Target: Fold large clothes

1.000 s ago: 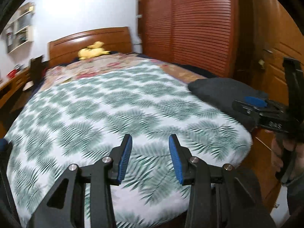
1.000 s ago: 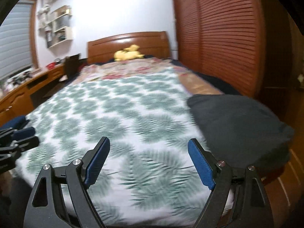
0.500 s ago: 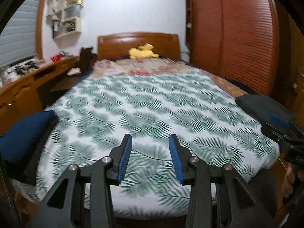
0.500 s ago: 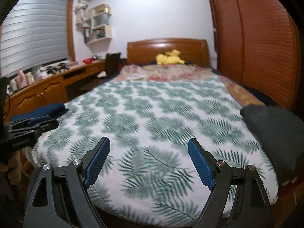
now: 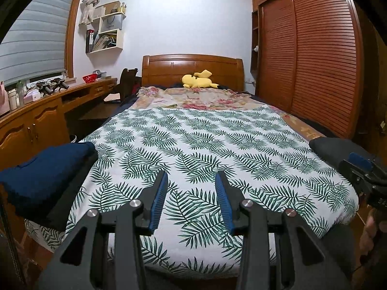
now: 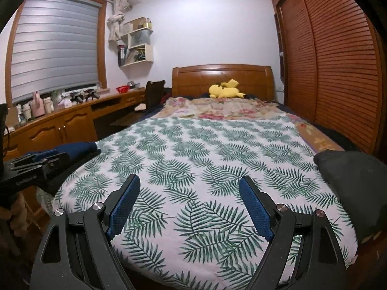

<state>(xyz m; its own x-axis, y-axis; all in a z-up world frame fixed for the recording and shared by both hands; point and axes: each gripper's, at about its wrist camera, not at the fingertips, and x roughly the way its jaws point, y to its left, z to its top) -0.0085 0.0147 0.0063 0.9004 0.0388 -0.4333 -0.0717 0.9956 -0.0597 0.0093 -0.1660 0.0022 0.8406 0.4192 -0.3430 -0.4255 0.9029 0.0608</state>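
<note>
left gripper [image 5: 191, 181] and right gripper [image 6: 189, 186] both released, nothing between jaws, above near end of bed [image 5: 193, 145]. navy folded garment [image 5: 41, 174] at near left edge, dark grey garment [image 6: 353, 176] at near right edge, well apart.

We're in a home bedroom: a bed [image 5: 193, 149] under a leaf-print sheet with a wooden headboard [image 5: 192, 68], a yellow plush toy [image 5: 198, 79] by it, louvred wardrobe doors [image 5: 312, 55] at right, a cluttered desk [image 6: 72, 118] beneath a blinded window [image 6: 53, 46].
</note>
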